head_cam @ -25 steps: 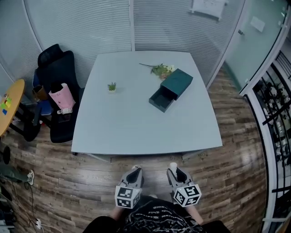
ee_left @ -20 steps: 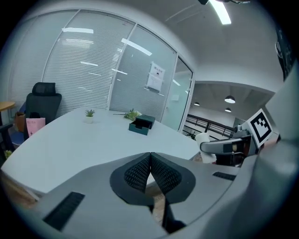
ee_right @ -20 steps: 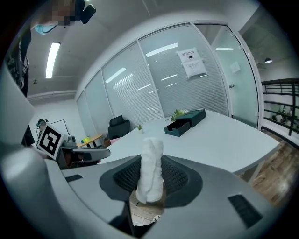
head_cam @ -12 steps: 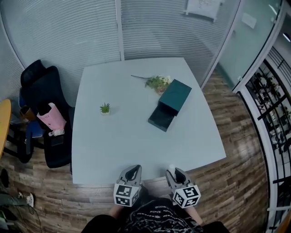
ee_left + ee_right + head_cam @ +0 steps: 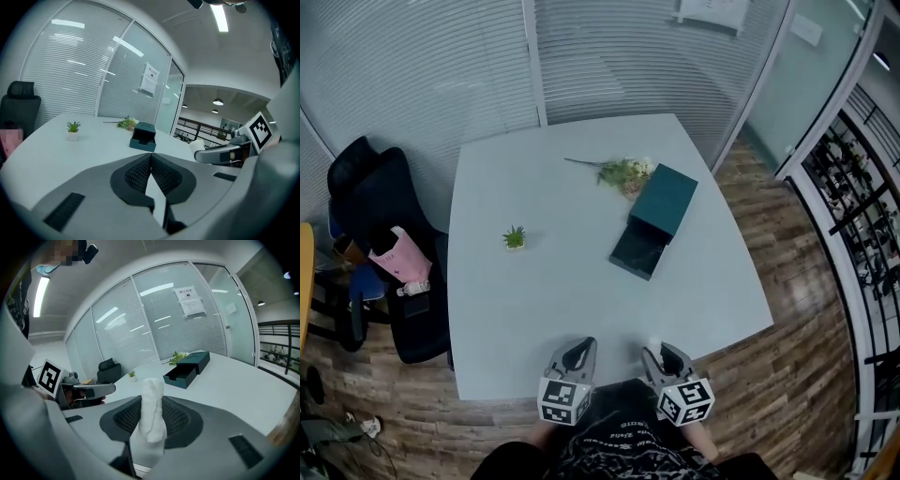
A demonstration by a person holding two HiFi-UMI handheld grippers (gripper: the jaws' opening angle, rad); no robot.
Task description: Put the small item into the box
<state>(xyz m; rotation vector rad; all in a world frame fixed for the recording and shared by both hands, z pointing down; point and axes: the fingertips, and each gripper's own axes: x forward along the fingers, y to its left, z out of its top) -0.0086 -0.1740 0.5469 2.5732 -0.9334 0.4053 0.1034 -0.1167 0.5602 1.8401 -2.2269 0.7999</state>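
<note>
The left claw (image 5: 151,158) has its two jaws together, pad against pad, and there is nothing between them. The right claw (image 5: 151,401) is clamped on the small item (image 5: 152,416), a white roll of soft material that stands upright between the pads and rises above them. Both claws are at the near edge of the pale grey bench (image 5: 553,300), close to the person's body, and each one carries a cube (image 5: 563,402) with black and white square markers.

The box (image 5: 654,220) is dark teal and lies on the far right part of the bench, well apart from both claws. Its drawer part is pulled out toward the person, and the inside looks dark. I cannot see any readable print on the box. Just behind it lies a sprig of flowers (image 5: 619,172), which touches or almost touches the far corner of the box. A small potted plant (image 5: 515,238) stands alone on the left part of the bench.

On the glass wall behind the bench hangs a white paper notice (image 5: 189,301) with some dark lines of writing, but the letters are too small to read. At the left of the bench there is a black office chair (image 5: 370,202) with a pink bag (image 5: 398,259) on it.
</note>
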